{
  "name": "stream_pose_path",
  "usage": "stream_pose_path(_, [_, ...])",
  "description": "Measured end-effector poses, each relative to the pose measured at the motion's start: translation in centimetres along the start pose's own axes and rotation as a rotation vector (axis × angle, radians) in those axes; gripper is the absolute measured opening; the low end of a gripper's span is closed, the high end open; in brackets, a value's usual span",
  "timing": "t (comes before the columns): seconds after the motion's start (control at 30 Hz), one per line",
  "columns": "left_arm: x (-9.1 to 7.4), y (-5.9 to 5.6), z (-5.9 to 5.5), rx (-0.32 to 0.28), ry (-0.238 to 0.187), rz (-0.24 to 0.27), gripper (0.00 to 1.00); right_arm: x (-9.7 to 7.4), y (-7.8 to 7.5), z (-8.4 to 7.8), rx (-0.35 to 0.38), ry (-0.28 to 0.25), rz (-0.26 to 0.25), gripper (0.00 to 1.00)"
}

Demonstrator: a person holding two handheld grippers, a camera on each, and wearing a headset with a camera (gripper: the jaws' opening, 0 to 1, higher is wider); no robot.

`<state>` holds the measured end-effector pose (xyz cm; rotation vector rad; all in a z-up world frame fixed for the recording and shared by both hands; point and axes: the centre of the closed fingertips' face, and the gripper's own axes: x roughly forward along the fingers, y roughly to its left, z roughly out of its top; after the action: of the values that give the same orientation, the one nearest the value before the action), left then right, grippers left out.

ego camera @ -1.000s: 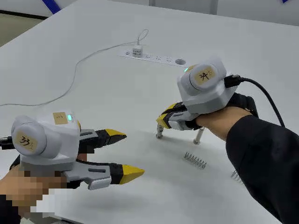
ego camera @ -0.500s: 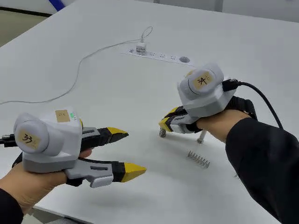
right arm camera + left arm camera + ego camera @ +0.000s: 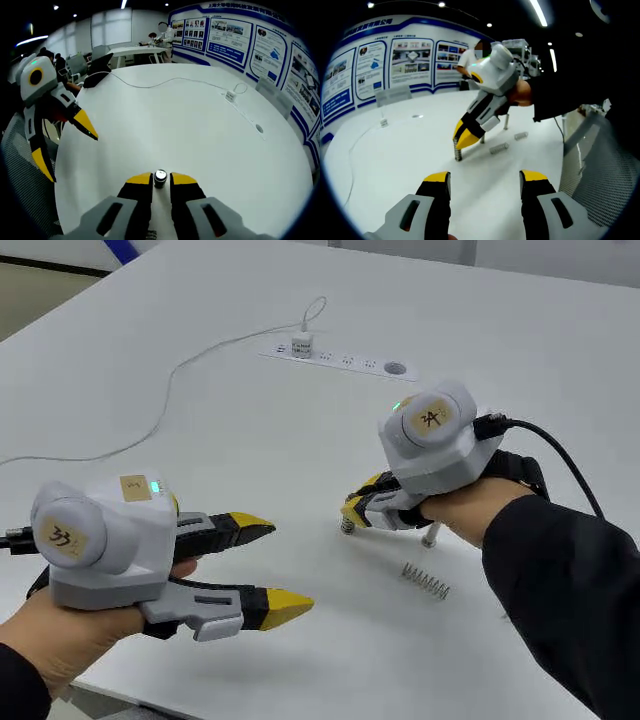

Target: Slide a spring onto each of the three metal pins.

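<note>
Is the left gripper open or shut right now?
Open. The left gripper has its two yellow-tipped jaws wide apart, with only bare table between them; the head view shows the same gap.

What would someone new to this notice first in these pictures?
Probably the right gripper, centre right in the head view, its jaws closed around an upright pin. Next, the left gripper, open at lower left, and a loose spring lying on the table nearby.
</note>
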<state>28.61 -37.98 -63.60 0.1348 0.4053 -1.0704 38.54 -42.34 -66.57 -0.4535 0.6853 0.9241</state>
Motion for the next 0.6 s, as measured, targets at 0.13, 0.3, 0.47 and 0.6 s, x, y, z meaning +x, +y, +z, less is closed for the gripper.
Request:
stream_pose_path(0.13, [0.0, 0.0, 0.0, 0.004, 0.002, -0.003, 0.57, -0.4, -0.1, -0.1, 0.0, -0.002, -0.005, 0.16])
stream_pose_path(0.3, [0.1, -0.1, 0.0, 0.008, 0.006, -0.005, 0.57, -1.0, -0.2, -0.3, 0.0, -0.003, -0.012, 0.16])
stream_pose_path(0.47, [0.1, -0.2, 0.0, 0.011, 0.009, -0.007, 0.56, -1.8, -0.3, -1.0, 0.006, 0.003, -0.023, 0.16])
stream_pose_path(0.6, [0.1, -0.3, -0.1, 0.015, 0.013, -0.012, 0.56, -2.4, -0.1, -1.6, 0.006, 0.013, -0.027, 0.16])
